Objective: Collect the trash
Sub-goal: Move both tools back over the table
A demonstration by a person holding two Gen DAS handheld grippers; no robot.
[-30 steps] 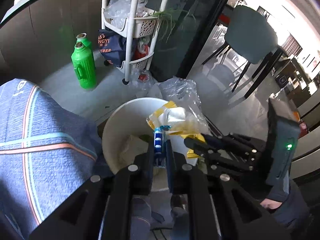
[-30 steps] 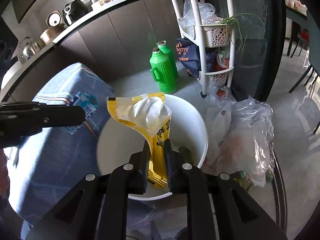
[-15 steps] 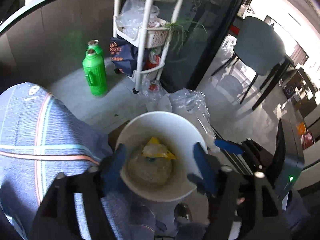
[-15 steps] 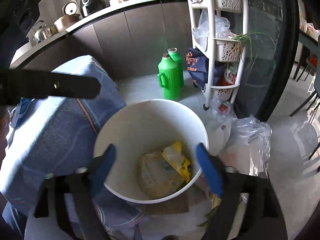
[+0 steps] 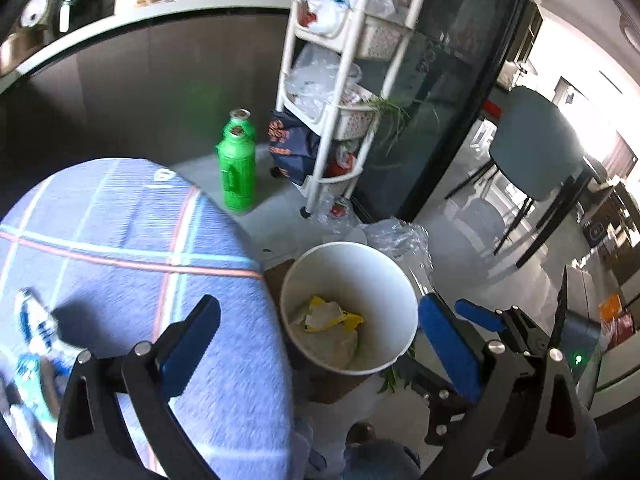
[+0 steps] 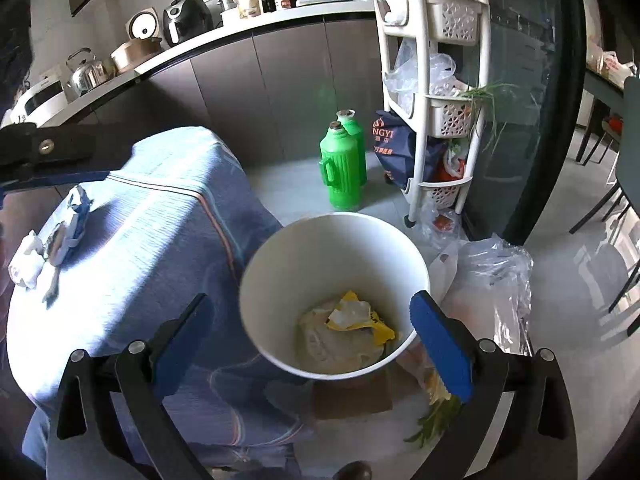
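Note:
A white bin (image 5: 348, 248) (image 6: 280, 256) stands on the floor beside a table under a blue striped cloth (image 5: 120, 240) (image 6: 140, 220). A yellow wrapper (image 5: 348, 318) (image 6: 376, 328) lies on other rubbish at the bin's bottom. My left gripper (image 5: 320, 344) hovers above the bin and the table edge, its jaws opening with nothing between them. My right gripper (image 6: 310, 346) hangs open and empty over the bin. Blue-and-white wrappers (image 5: 36, 328) (image 6: 76, 216) and a crumpled white tissue (image 6: 24, 260) lie on the cloth.
Two green bottles (image 5: 236, 172) (image 6: 342, 168) and a white shelf cart (image 5: 340, 120) (image 6: 436, 120) stand behind the bin. Clear plastic bags (image 5: 400, 236) (image 6: 496, 280) lie to its right. Green stalks (image 6: 436, 420) lie on the floor. A chair (image 5: 536, 148) stands further right.
Both grippers opened and let go of their wrappers, which now lie in the bin. Both then rose and drew back, and the left one swung towards the table.

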